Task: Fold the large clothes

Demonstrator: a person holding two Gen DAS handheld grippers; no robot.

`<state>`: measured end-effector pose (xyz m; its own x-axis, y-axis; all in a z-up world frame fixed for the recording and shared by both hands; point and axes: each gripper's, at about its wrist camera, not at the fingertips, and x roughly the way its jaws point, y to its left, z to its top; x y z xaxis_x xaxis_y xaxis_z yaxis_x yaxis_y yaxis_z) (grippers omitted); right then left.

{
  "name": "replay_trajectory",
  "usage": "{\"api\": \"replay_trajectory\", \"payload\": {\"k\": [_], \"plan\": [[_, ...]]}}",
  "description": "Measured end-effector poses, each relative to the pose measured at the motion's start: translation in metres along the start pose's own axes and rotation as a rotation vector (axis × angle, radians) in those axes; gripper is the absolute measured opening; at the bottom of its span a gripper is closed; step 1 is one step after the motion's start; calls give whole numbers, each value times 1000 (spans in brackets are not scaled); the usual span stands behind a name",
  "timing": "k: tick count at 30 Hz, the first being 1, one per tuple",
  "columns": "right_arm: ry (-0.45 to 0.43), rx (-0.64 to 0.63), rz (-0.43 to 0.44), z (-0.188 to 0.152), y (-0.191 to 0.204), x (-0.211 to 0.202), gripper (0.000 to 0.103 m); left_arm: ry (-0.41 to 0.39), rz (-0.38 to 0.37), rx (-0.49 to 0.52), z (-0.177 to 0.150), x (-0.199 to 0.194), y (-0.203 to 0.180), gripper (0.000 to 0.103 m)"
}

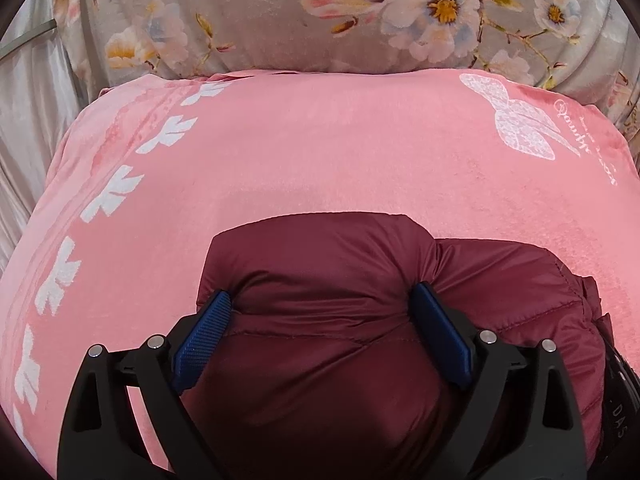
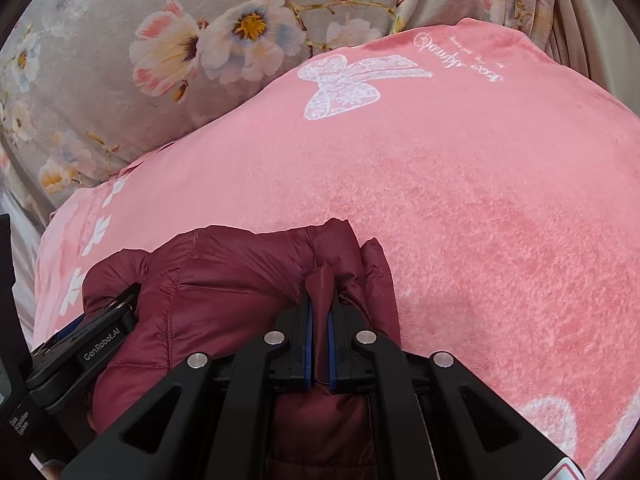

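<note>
Left wrist view looks down on a maroon puffer jacket (image 1: pixel 320 320) bunched on a pink blanket (image 1: pixel 320 152), with the left gripper (image 1: pixel 320 304) set over the padding. Its jaws stand wide; one blue pad (image 1: pixel 202 336) lies at the left flank of a puffy fold and the other at the right flank, both against the fabric, though whether they press into it or merely rest beside it is hard to judge. The jacket's near part runs under the jaws and out of the bottom edge, so its full shape is cut off. Beyond the jaws, the blanket carries white bow prints and some small script too warped to read; farther still lies a grey floral bedcover (image 1: pixel 280 20).

From the right wrist view, the right gripper (image 2: pixel 320 308) has its jaws nearly closed on a thin ridge of the jacket (image 2: pixel 240 280), which stands up between the blue pads. Left of these jaws, the left gripper's black body (image 2: pixel 100 336) lies partly behind a jacket fold, its fingers hidden. Right of and beyond the jaws is open pink blanket (image 2: pixel 480 220), with the floral cover (image 2: pixel 120 60) at the far left. Sleeves, collar and zip cannot be picked out in either view.
</note>
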<state>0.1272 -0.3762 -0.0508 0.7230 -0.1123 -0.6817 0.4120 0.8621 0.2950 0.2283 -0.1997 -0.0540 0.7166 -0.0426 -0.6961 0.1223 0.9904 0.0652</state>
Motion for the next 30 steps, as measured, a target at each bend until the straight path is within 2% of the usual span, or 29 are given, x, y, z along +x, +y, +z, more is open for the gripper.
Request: {"api": "replay_trajectory", "payload": {"k": [14,16,19,21,23,25,27,30], "plan": [[0,-3,-4,0,0,1,4,-10,11,4,-2,1,-3,91],[8,10,19,1,-2,2,5,3,-4,-10,-2,2,1,95],[52,78,104,4,-19,-10,7,60,-83,-42,-4,-5,17,95],[52,117,146,1,-33,-34,25,98,-141,-79,-8,-19,29,95],[29,114,149,-11,-46,-71,39,118,-203,-124,-17,-40,51,95],[39,91,153,-25,-54,-92,40,131,-237,-147,-28,-58,68,95],[86,95,173,-45,-63,-105,46,158,-250,-155,-45,-71,81,95],[168,115,221,-73,-73,-110,49,211,-292,-156,-75,-82,91,95]]}}
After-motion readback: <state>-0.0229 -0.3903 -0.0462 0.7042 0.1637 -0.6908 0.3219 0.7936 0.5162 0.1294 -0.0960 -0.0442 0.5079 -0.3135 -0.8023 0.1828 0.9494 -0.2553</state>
